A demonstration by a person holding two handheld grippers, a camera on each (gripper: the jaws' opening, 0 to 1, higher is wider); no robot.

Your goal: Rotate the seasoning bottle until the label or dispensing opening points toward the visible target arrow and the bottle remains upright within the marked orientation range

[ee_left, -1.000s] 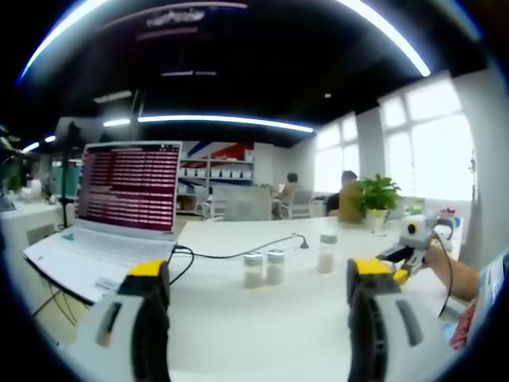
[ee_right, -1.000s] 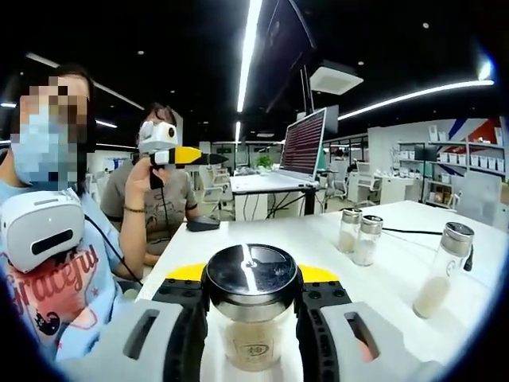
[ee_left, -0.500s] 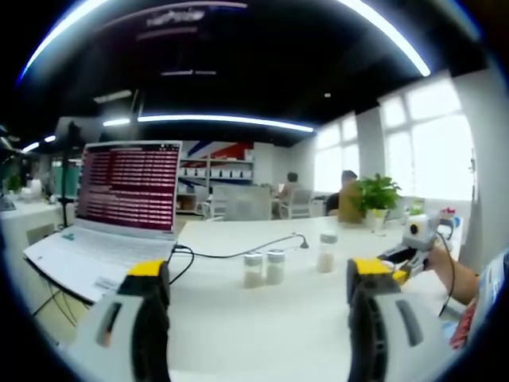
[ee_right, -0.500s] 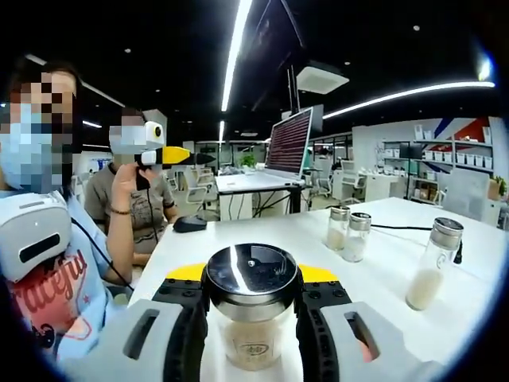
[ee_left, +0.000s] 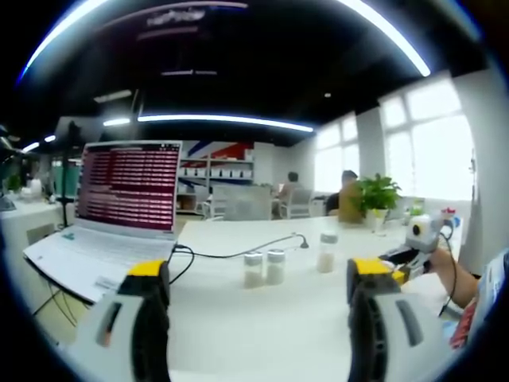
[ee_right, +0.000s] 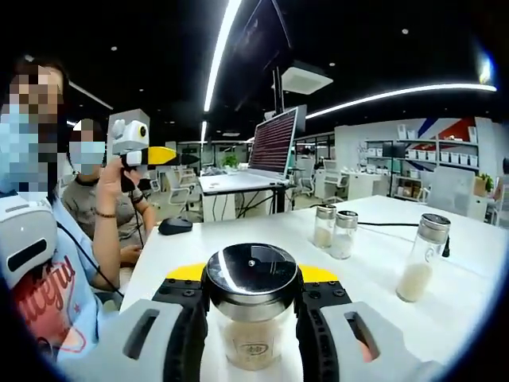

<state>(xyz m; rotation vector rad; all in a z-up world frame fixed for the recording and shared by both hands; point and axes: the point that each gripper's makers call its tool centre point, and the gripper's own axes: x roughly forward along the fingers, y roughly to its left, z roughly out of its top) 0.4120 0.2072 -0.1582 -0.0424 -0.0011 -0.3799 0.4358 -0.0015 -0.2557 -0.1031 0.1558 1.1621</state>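
Right gripper (ee_right: 251, 334) pinching the seasoning bottle (ee_right: 251, 306) upright, turn pending.

Nearest, in the right gripper view, the jaws clamp either side of the bottle's neck, its metal cap (ee_right: 251, 274) facing up and its long axis vertical, over the white worktop (ee_right: 374, 278); no target arrow is visible. The left gripper (ee_left: 258, 318) hangs with jaws spread, holding nothing. Farther off stand two small shakers (ee_right: 334, 233), a taller bottle (ee_right: 420, 257), then a laptop (ee_left: 119, 211).

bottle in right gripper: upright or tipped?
Upright, relative to the gripper: seasoning bottle stands between the right gripper jaws, steel cap on top, aligned with them.
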